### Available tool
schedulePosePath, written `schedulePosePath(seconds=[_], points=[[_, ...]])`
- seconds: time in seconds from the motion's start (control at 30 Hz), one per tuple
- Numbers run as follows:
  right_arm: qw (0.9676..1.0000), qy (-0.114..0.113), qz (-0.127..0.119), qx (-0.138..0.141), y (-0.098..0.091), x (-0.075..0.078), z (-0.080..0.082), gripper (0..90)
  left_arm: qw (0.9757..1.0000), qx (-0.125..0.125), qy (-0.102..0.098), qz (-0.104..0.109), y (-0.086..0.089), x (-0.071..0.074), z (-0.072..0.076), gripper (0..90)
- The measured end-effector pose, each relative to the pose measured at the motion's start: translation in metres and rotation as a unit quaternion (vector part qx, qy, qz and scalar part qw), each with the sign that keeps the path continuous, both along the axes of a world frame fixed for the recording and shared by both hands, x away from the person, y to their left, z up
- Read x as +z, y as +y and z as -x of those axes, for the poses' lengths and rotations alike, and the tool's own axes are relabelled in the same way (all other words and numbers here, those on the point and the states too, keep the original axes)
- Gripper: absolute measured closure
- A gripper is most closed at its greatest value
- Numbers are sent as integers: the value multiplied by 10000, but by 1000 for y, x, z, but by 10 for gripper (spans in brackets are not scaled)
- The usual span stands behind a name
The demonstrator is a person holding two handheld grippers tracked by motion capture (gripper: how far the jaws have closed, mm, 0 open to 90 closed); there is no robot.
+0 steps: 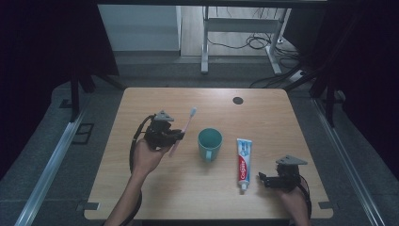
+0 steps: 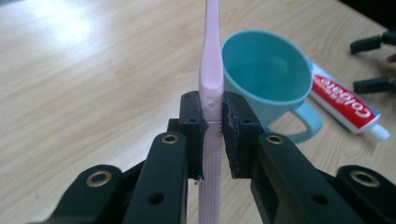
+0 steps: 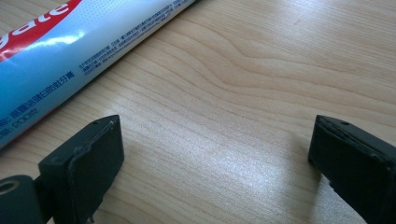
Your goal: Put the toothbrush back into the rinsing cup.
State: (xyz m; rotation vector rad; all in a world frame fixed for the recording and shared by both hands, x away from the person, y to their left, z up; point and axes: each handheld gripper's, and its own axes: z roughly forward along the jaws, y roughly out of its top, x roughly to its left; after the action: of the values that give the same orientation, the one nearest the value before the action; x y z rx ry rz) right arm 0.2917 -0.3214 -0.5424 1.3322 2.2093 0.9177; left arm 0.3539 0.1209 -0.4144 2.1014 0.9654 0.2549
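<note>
In the high view we find the left hand-held gripper (image 1: 176, 136) clamped on a pink toothbrush (image 1: 184, 129), which is carried clear of the worktop (image 1: 268, 113). The toothbrush's long axis runs from the person's side up and away, head at the far end. The cup (image 1: 209, 144) stands upright just to the right of the toothbrush, mouth open to the top; the left hand (image 1: 147, 157) is plainly the nearer one to it. The toothpaste (image 1: 243, 160) lies flat to the right of the cup, lengthwise toward the person, cap at the near end. The right hand-held gripper (image 1: 261, 179) rests low beside that cap end, jaws parted and holding nothing. In the left gripper view we confirm the grasp: both pads press on the toothbrush (image 2: 209, 84) at the wider part of its handle, the ribbed handle running back beneath the jaws and the neck rising straight ahead. The cup (image 2: 268, 79) sits ahead and to the right of the jaws, its handle turned toward the toothpaste (image 2: 343, 105). We judge that the coming move turns on carrying the toothbrush sideways over the cup's mouth and tipping it upright. In the right gripper view the jaws stand wide apart over bare worktop (image 3: 261, 74), with the toothpaste (image 3: 70, 51) off to their left, apart from both pads.
</note>
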Motion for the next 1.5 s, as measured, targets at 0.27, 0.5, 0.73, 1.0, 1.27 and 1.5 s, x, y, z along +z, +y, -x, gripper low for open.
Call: schedulePosePath(seconds=[0.27, 0.5, 0.73, 1.0, 1.27, 1.5], points=[[10000, -8, 6, 13, 0, 0, 0, 31, 9990, -44, -240, 364, -3, 6, 0, 788], [10000, -8, 0, 8, 0, 0, 0, 31, 9973, -124, -497, 525, -14, 14, -1, 789], [10000, -9, 4, 9, 0, 0, 0, 31, 9954, -195, -696, 632, -28, 22, -2, 789], [10000, -7, -1, 10, 0, 0, 0, 30, 9934, -216, -844, 750, -42, 24, -7, 789], [10000, -6, -6, 7, 0, 0, 0, 30, 9925, -211, -878, 822, -55, 20, -14, 789], [10000, -4, -7, 10, 0, 0, 0, 30, 9920, -237, -896, 852, -65, 18, -17, 789]])
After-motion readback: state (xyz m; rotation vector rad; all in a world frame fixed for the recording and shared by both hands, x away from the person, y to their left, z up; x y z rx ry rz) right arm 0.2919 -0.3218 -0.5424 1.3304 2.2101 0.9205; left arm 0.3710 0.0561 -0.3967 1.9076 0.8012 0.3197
